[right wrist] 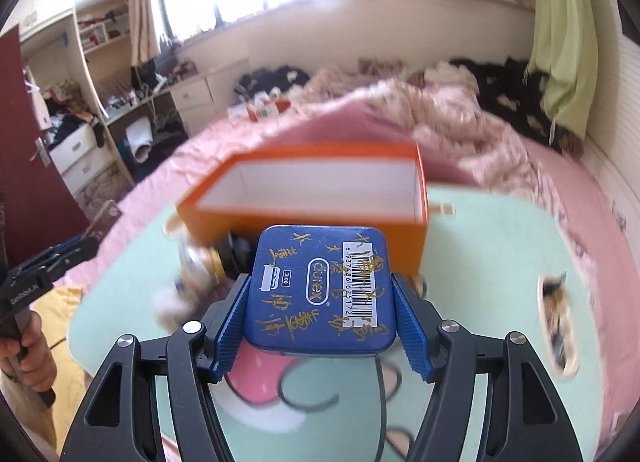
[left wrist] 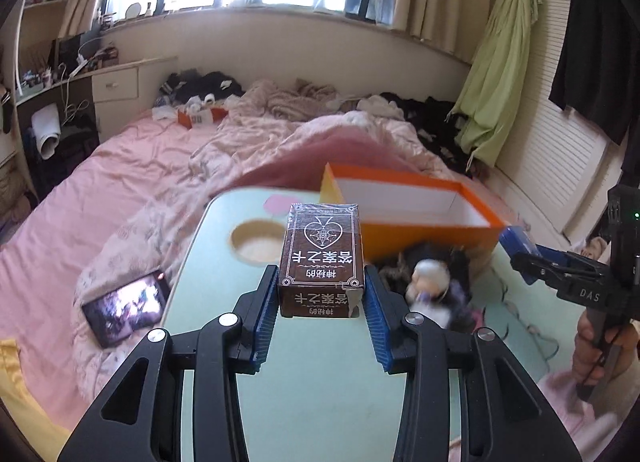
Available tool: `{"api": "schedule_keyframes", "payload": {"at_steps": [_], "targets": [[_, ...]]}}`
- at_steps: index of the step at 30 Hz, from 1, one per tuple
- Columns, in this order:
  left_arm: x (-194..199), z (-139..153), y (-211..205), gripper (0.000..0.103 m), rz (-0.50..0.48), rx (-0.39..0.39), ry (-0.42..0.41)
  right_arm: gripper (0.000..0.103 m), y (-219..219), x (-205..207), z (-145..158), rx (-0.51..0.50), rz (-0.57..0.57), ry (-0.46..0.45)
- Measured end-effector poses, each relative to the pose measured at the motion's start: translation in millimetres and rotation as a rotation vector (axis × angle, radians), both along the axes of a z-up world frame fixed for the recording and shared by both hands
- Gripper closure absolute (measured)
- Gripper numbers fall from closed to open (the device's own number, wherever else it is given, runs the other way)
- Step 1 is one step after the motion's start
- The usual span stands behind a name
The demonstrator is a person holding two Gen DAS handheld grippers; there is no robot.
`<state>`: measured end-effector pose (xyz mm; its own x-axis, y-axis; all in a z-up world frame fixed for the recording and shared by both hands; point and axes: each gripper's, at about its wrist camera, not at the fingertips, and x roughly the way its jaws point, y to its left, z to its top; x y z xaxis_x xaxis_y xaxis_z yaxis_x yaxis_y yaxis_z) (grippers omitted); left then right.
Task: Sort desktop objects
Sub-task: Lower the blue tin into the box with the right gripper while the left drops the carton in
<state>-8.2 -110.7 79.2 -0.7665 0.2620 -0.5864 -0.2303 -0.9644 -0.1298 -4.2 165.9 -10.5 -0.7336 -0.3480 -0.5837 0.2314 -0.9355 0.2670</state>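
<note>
My left gripper is shut on a brown card box with a white spade design, held above the mint-green lap table. My right gripper is shut on a blue tin with gold writing and a barcode sticker, also lifted off the table. An open orange box with a white inside stands at the table's far side, seen again just beyond the tin as the orange box. A small blurred doll figure lies in front of it. The right gripper shows at the right edge of the left wrist view.
The table rests on a pink bed with rumpled bedding. A lit phone lies on the bed left of the table. A round cup hole is in the table's top. A cable runs across the table.
</note>
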Motion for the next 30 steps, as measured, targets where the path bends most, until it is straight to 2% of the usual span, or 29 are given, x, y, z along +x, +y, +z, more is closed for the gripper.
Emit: {"api": "schedule_keyframes", "payload": {"at_steps": [4,6,10,14,17,19,22,24,28,29,30], "targets": [[-29.8,14.0,42.3,0.061,-0.054,-0.005,0.016,0.036,-3.9,-26.8,23.9,0.018,-0.016,0.059],[-51.2,15.4,66.6,0.061,-0.076,-0.022,0.008,0.036,-5.0,-50.0,26.7,0.019,-0.038,0.054],[-100.3,-1.3,104.0,0.061,-0.083,-0.048,-0.081,0.036,-2.3,-93.9,17.0,0.001,-0.071,-0.015],[-125.8,-20.4,121.3,0.061,-0.059,-0.102,-0.127,0.036,-9.8,-121.3,0.1,0.055,-0.092,-0.063],[-138.5,-32.4,120.4,0.057,-0.034,-0.087,-0.2,0.036,-12.5,-132.4,-9.5,0.094,-0.111,-0.088],[-137.3,-35.3,116.5,0.051,-0.046,-0.04,-0.219,0.035,-10.5,-135.0,-11.0,0.087,-0.121,-0.094],[-118.4,-25.2,111.5,0.037,-0.045,-0.024,-0.144,0.031,-7.7,-129.7,-6.2,0.076,-0.138,-0.077],[-107.3,-16.7,109.7,0.032,-0.056,-0.02,-0.111,0.025,-7.0,-121.6,-0.1,0.067,-0.135,-0.056],[-73.9,2.5,104.1,0.031,-0.081,-0.016,-0.059,0.022,-7.8,-92.1,11.8,0.035,-0.097,-0.02],[-63.5,5.7,101.7,0.03,-0.079,-0.02,-0.044,0.019,-7.7,-85.1,13.5,0.03,-0.088,-0.015],[-55.4,6.9,99.0,0.025,-0.073,-0.028,-0.036,0.017,-7.6,-76.6,15.4,0.024,-0.079,-0.009]]}}
